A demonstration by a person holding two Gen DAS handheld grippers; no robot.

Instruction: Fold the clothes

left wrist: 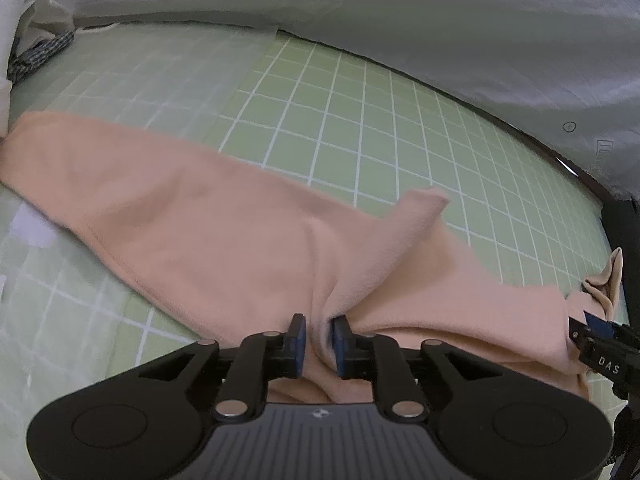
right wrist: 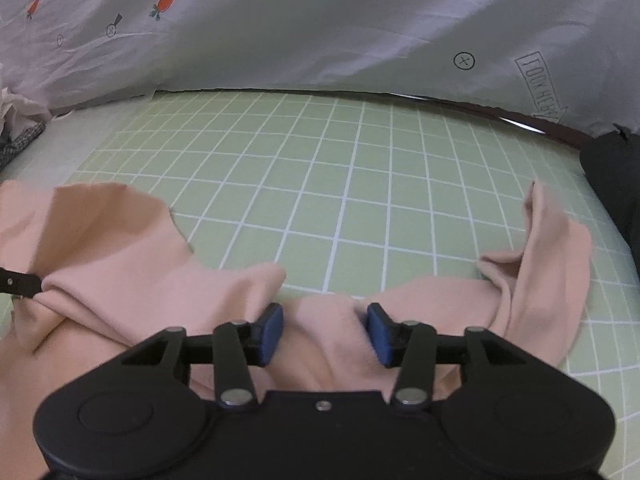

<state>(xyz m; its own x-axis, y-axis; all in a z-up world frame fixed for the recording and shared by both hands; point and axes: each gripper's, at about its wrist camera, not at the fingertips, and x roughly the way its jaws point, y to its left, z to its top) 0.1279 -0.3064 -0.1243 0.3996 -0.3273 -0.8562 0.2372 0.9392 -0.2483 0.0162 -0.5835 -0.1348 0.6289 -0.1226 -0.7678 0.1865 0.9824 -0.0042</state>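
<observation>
Behind green gridded mat [right wrist: 320, 184], white printed sheet [right wrist: 320, 32] hangs.

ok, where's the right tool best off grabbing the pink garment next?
Probably the raised flap at the far right end of the pink garment. It stands up off the grid mat as a thin ridge, so the right tool, open now, could come from above with a pad on each side.
</observation>
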